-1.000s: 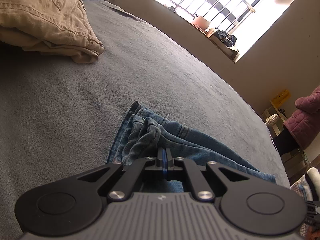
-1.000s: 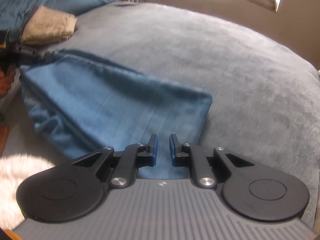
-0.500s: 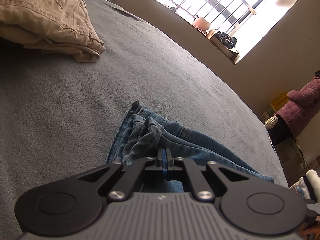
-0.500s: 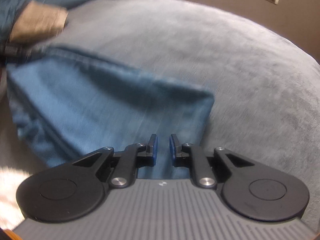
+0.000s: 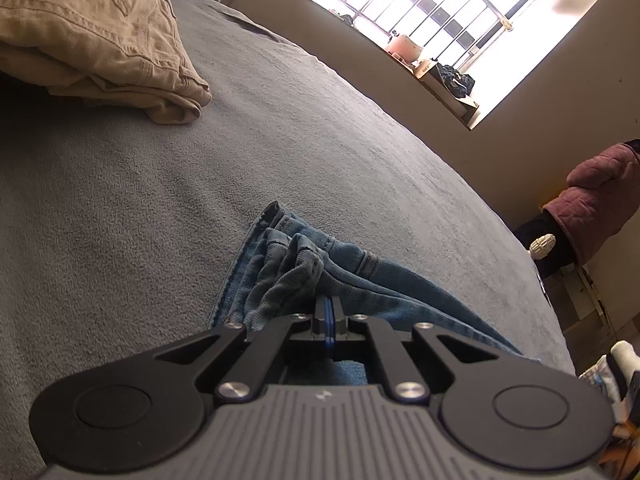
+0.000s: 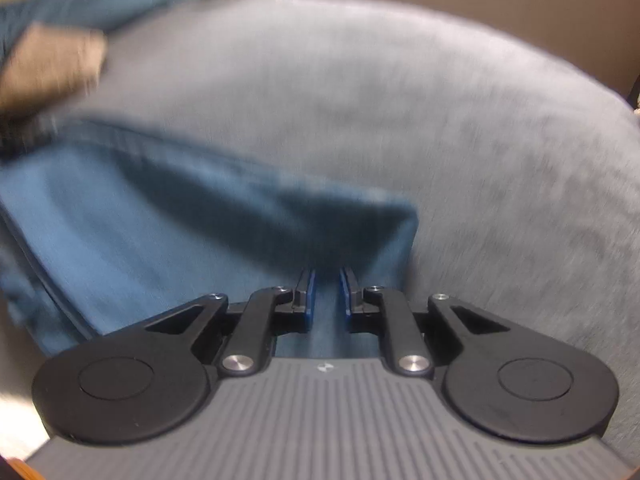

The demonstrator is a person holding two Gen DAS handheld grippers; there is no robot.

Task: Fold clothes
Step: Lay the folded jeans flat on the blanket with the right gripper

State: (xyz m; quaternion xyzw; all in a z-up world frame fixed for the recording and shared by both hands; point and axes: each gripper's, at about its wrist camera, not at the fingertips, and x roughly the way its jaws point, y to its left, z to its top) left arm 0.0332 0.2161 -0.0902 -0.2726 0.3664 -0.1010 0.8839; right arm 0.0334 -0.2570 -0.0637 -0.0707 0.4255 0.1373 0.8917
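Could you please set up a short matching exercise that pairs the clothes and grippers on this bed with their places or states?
Things:
1. jeans
2. tan trousers
3. left gripper
4. right gripper

Places or states:
A. folded pile at the far side of the grey blanket
B. fingers set slightly apart over denim
C. fingers pressed together on bunched denim
D. stretched between the two grippers

Pairs: 1-D, 2-A, 3-C, 4-B
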